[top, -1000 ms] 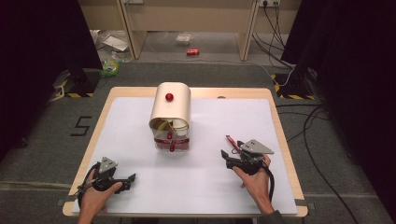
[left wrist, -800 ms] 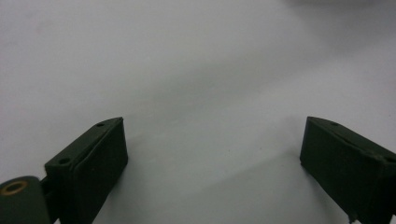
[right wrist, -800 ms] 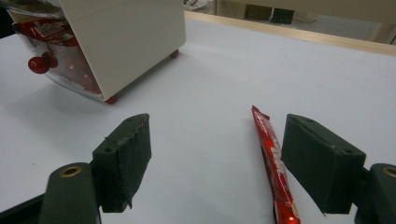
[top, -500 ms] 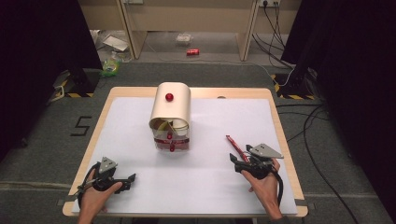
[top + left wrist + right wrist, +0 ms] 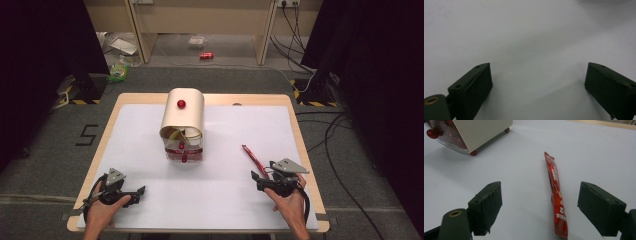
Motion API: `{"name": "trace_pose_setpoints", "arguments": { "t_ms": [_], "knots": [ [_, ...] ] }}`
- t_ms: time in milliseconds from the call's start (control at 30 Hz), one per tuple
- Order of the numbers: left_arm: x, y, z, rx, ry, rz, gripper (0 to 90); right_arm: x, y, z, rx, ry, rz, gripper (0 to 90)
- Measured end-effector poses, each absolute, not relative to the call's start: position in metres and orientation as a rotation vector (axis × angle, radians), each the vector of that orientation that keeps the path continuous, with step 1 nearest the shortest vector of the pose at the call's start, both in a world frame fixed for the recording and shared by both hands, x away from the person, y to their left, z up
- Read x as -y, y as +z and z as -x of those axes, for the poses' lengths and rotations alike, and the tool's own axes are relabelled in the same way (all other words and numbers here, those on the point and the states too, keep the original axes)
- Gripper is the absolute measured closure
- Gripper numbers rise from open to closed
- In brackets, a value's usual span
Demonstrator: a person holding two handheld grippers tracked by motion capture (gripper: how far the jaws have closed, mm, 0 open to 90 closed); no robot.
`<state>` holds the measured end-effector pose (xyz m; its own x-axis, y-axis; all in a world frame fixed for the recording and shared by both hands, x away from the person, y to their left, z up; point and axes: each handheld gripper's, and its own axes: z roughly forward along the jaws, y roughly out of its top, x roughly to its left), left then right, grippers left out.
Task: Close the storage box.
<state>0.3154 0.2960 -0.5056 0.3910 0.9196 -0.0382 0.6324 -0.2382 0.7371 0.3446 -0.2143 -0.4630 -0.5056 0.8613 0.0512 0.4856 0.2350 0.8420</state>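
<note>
Drawn back from the red snack stick (image 5: 555, 195) lying flat on the white tabletop (image 5: 150, 135), right tongs (image 5: 263, 178) gaping, left tongs (image 5: 134, 192) also apart, likely released.

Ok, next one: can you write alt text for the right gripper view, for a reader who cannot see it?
A long red snack stick packet lies flat on the white table cover, between the open black jaws of the right hand-held gripper, which do not touch it. At the upper left stands a corner of a cream bread box with small red feet.
</note>
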Motion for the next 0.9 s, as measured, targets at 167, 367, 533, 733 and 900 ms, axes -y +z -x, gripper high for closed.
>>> {"name": "trace_pose_setpoints", "arguments": {
  "t_ms": [167,367,533,733,900],
  "knots": [
    [-0.296,-0.506,-0.315,-1.327,0.54,-1.969,6.6,0.22,-0.464,-0.34,-2.094,1.166,-1.236,20.0],
    [-0.296,-0.506,-0.315,-1.327,0.54,-1.97,6.6,0.226,-0.467,-0.333,-2.119,1.13,-1.225,19.9],
    [-0.296,-0.506,-0.315,-1.327,0.54,-1.97,6.6,0.23,-0.468,-0.328,-2.121,1.119,-1.232,19.8],
    [-0.296,-0.506,-0.315,-1.327,0.541,-1.971,6.6,0.238,-0.47,-0.321,-2.133,1.091,-1.25,19.1],
    [-0.296,-0.506,-0.315,-1.328,0.541,-1.97,6.6,0.245,-0.474,-0.316,-2.143,1.067,-1.268,18.0]
  ]
}}
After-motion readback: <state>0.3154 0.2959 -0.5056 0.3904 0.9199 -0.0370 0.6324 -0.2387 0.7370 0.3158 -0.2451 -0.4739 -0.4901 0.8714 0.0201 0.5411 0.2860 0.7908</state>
